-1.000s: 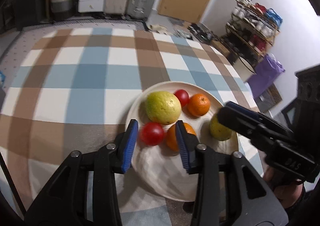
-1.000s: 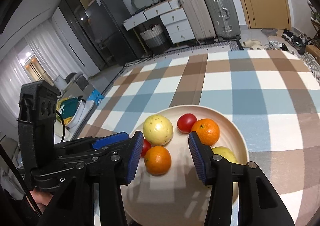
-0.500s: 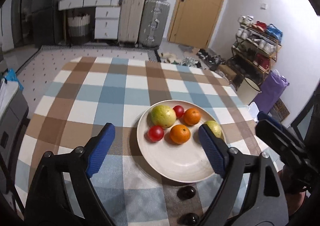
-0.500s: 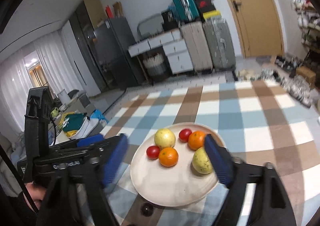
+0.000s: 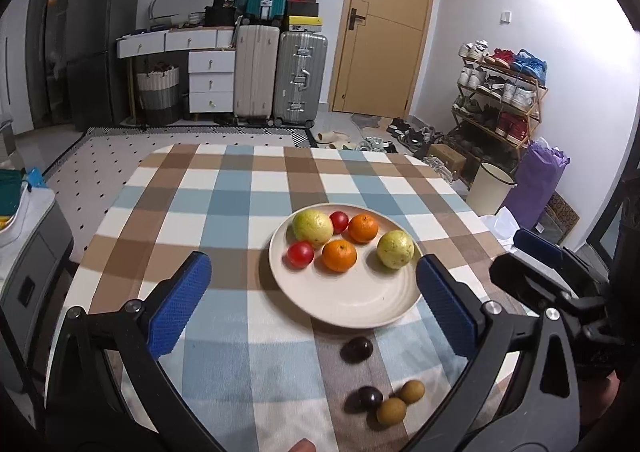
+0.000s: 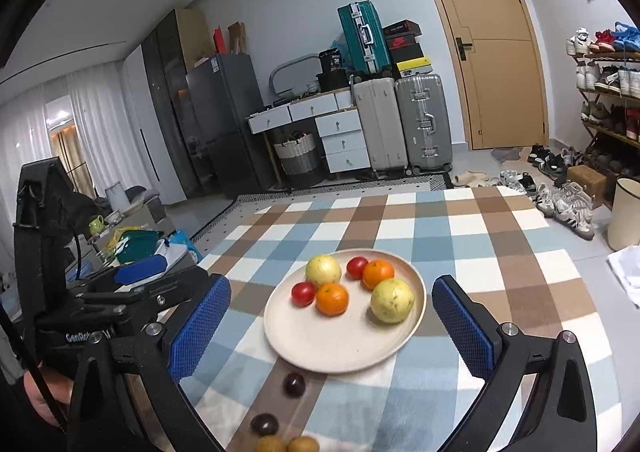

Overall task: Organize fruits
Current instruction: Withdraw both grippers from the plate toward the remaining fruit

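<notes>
A cream plate [image 5: 352, 304] [image 6: 340, 344] on the checked tablecloth holds two yellow-green guavas [image 5: 313, 227] [image 6: 392, 300], two oranges [image 5: 339, 255] [image 6: 332, 298] and two red tomatoes [image 5: 300, 254] [image 6: 303, 293]. In front of the plate lie two dark plums [image 5: 356, 349] [image 6: 294, 385] and two brown kiwi-like fruits [image 5: 392, 411] [image 6: 270, 444]. My left gripper [image 5: 316, 302] is open wide and empty, held back above the near table edge. My right gripper [image 6: 332, 326] is open wide and empty too. Each gripper shows at the edge of the other's view.
The checked table [image 5: 224, 188] ends at the far side toward a rug. Suitcases [image 5: 280, 80], white drawers, a door and a shoe rack [image 5: 500, 92] stand beyond. A grey cabinet [image 5: 24, 252] stands to the table's left.
Both grippers have pulled back and up from the plate and opened wide. The small fruits in front of the plate have come into view.
</notes>
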`<state>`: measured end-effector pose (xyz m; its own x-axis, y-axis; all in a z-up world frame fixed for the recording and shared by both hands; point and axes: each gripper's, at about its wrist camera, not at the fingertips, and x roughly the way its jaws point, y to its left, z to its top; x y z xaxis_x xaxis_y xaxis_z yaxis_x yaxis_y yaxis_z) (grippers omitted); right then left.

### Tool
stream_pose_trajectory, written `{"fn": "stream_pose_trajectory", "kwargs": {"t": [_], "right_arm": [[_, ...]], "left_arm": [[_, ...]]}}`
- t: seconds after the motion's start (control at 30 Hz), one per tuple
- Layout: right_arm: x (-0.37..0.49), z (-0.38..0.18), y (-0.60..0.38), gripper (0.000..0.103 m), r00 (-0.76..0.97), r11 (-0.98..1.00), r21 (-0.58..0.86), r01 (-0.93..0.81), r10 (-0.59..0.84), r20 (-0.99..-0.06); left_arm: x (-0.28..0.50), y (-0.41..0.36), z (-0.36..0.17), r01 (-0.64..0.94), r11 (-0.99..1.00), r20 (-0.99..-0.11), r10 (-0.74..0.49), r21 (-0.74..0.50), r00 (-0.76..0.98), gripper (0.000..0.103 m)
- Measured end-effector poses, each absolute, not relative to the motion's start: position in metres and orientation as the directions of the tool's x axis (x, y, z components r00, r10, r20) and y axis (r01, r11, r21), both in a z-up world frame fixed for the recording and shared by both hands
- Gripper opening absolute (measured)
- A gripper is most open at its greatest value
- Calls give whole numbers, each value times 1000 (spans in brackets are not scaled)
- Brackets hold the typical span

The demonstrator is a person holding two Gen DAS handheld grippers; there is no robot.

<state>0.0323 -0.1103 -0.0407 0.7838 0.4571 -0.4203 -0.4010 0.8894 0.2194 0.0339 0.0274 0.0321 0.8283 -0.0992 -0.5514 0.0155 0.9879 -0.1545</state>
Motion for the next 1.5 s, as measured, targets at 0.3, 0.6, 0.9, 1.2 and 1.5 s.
{"fn": "stream_pose_trajectory", "kwargs": {"t": [0.3,0.6,0.9,1.2,1.5], "right_arm": [[0,-45,-113,103,766,882,218,-418,471,-437],[-30,-57,-109,103,740,868,175,-464,489,-461],[-46,-75,-110,103,725,878,163,-450,466,-507],[-52,-92,-102,103,709,881,135,-454,449,-544],[-41,-117,-101,102,660,890,177,-421,434,-613]], "left_arm": [[1,24,15,-17,991,-588,-65,-134,806,102],[-19,19,-10,-8,991,-645,-79,-130,760,102],[-31,21,-35,-19,989,-684,-86,-145,724,102],[-41,25,-51,-23,988,-708,-95,-155,700,102],[-45,35,-68,-50,982,-729,-101,-183,677,102]]}}
